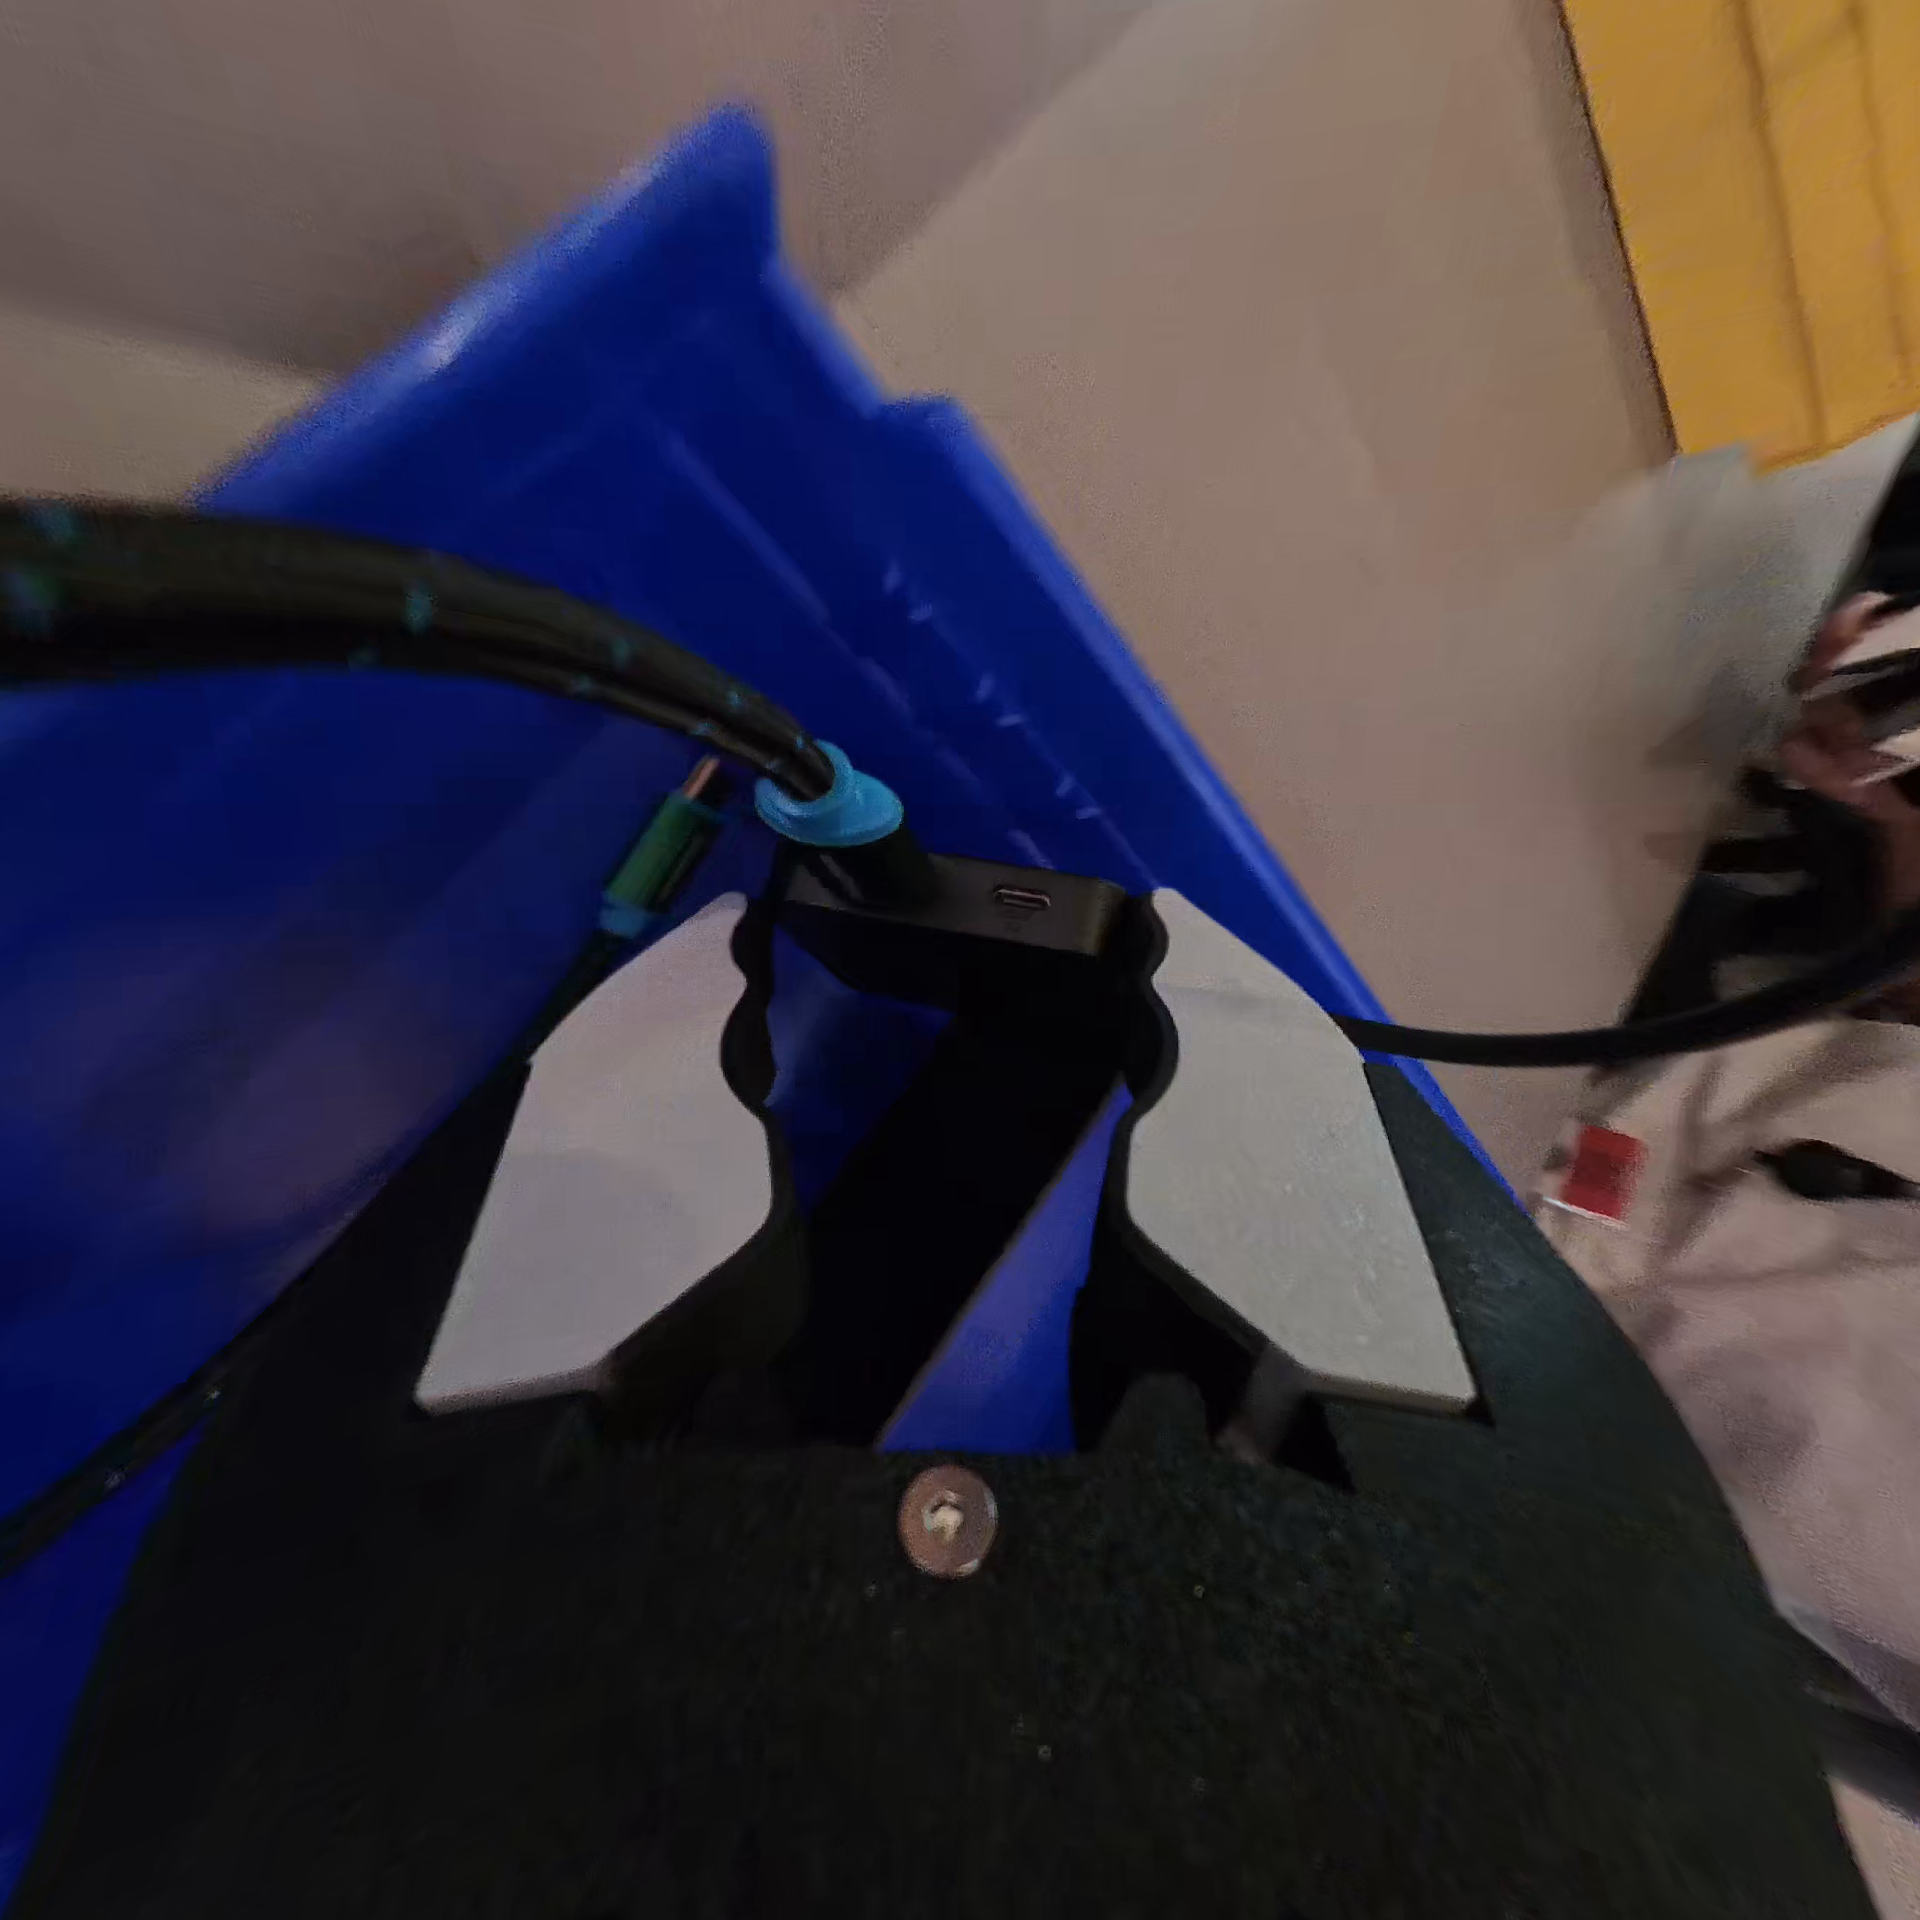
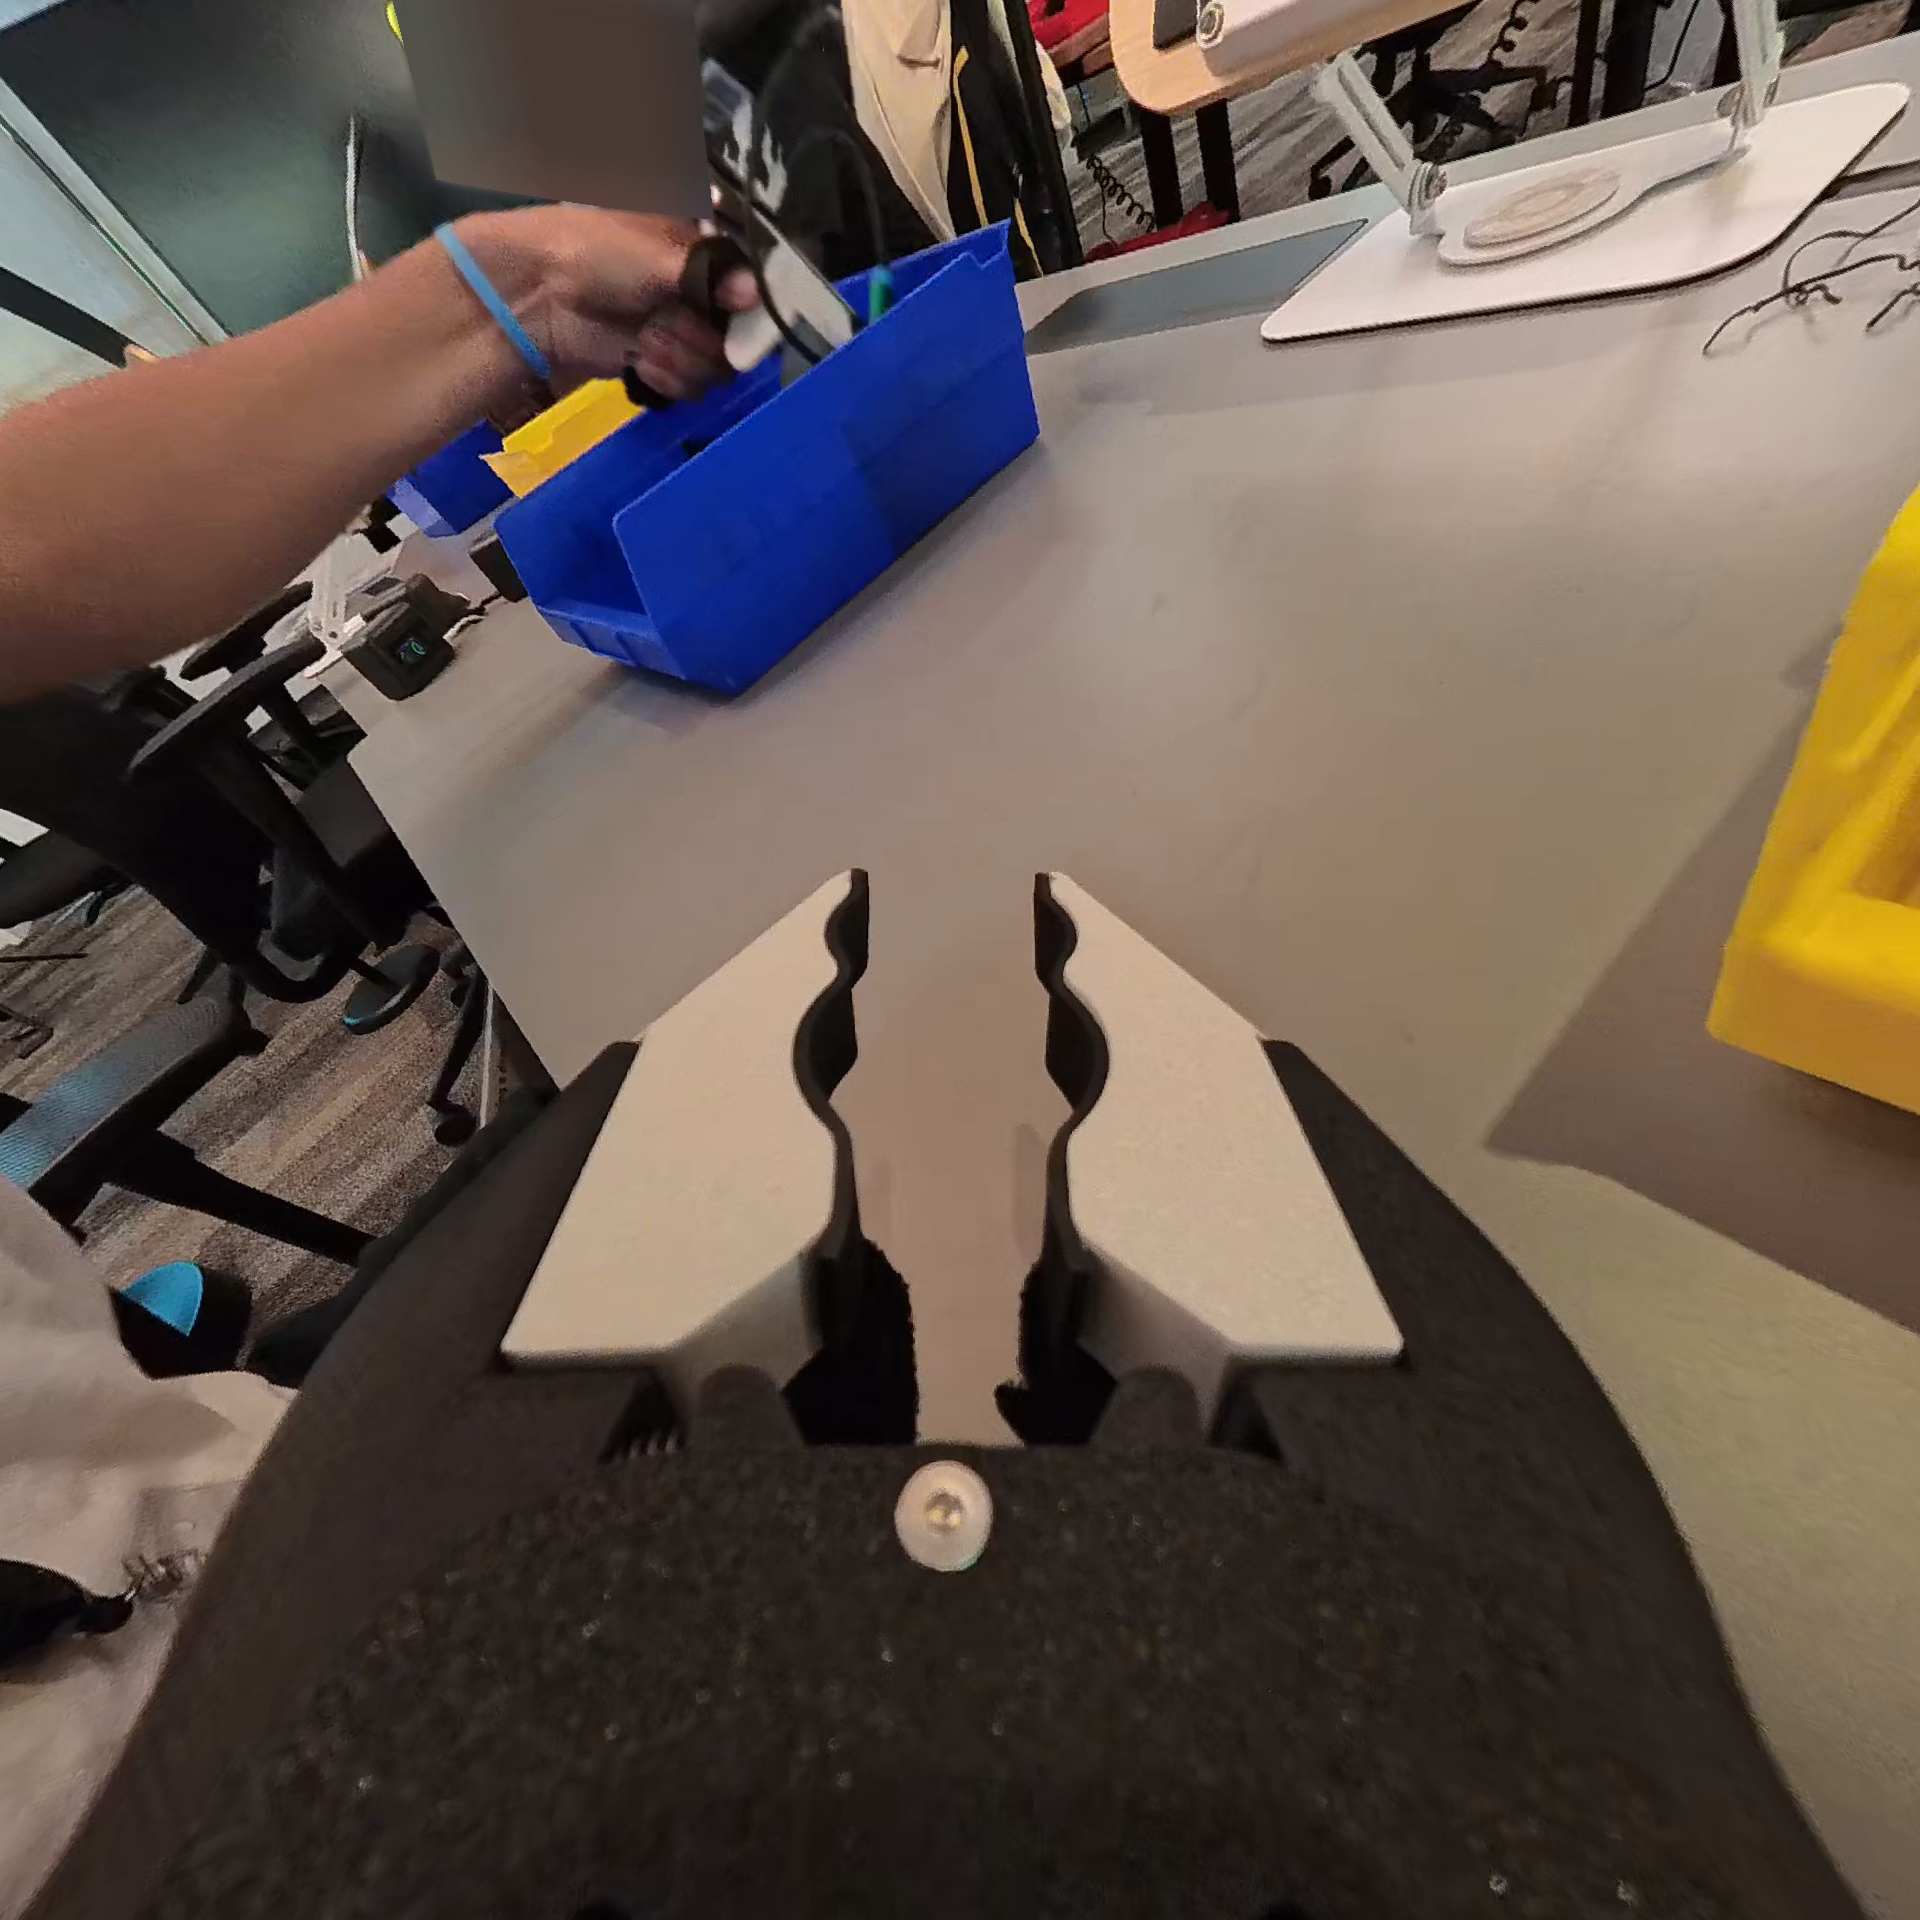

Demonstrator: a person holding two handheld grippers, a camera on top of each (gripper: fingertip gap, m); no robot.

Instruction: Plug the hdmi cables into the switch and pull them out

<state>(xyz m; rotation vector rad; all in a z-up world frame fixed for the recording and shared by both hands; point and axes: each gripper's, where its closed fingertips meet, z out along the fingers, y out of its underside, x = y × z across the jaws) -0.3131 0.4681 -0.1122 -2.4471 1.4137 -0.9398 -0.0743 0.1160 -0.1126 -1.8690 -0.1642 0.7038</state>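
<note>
While the switch is clamped in the left hand-held gripper over the blue bin, one braided hdmi cable is plugged in; the right hand-held gripper, half open and empty above the surface, should probably be brought over for the pull.

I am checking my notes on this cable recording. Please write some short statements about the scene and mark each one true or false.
1. The left hand-held gripper holds the black switch over the blue bin. True.
2. A braided black cable with a blue collar is plugged into the switch. True.
3. The right hand-held gripper grips a cable. False: it is open and empty above the grey table.
4. The green-tipped plug sits in the switch. False: it is loose beside it.
5. A yellow bin stands at the right of the table. True.
</note>
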